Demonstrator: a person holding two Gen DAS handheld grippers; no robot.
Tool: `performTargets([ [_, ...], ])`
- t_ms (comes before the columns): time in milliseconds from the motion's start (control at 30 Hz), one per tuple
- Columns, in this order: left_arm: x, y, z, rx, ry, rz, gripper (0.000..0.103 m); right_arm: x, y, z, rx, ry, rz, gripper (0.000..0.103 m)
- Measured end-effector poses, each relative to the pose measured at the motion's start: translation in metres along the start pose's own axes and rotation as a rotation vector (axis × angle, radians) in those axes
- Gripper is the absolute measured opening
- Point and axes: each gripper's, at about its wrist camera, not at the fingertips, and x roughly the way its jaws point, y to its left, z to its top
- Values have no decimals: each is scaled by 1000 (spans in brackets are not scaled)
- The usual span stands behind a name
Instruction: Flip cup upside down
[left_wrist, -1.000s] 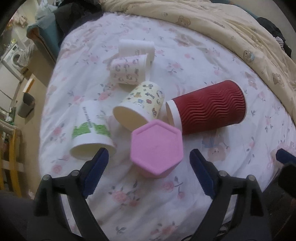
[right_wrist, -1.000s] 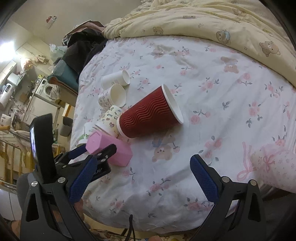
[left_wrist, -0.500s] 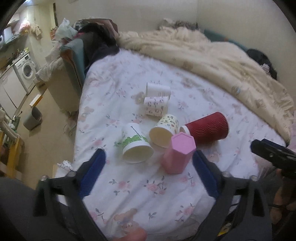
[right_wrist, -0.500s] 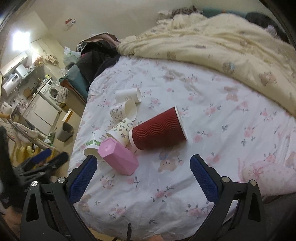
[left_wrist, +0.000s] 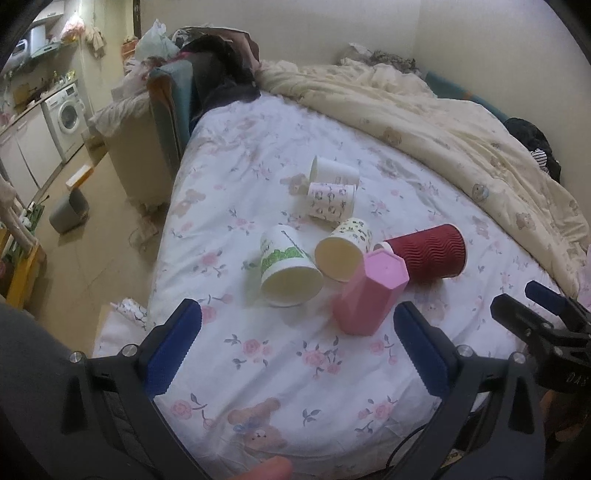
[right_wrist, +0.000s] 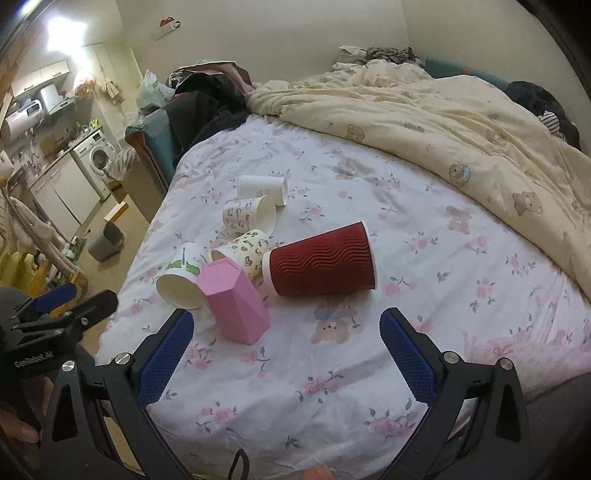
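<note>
Several cups lie on a flowered bed sheet. A pink hexagonal cup stands upside down nearest the grippers. Behind it lie a ribbed red cup, a green-printed white cup, a cartoon-printed cup, a pink-patterned cup and a plain white cup, all on their sides. My left gripper is open and empty, pulled back over the bed's near edge. My right gripper is open and empty, also near the edge.
A cream bear-print duvet is bunched along the far and right side of the bed. Dark clothes are piled at the bed's far left corner. The floor to the left holds a grey bin and a washing machine.
Both grippers have pulled back and up from the cups, so the whole bed shows. The pink cup stands upside down, let go. Cups have not moved.
</note>
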Motion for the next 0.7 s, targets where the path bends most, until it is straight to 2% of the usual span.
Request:
performTargets([
  [700,1,-2,1,-13,5,-25,103,8,1,-2,-6,22,-12,103],
])
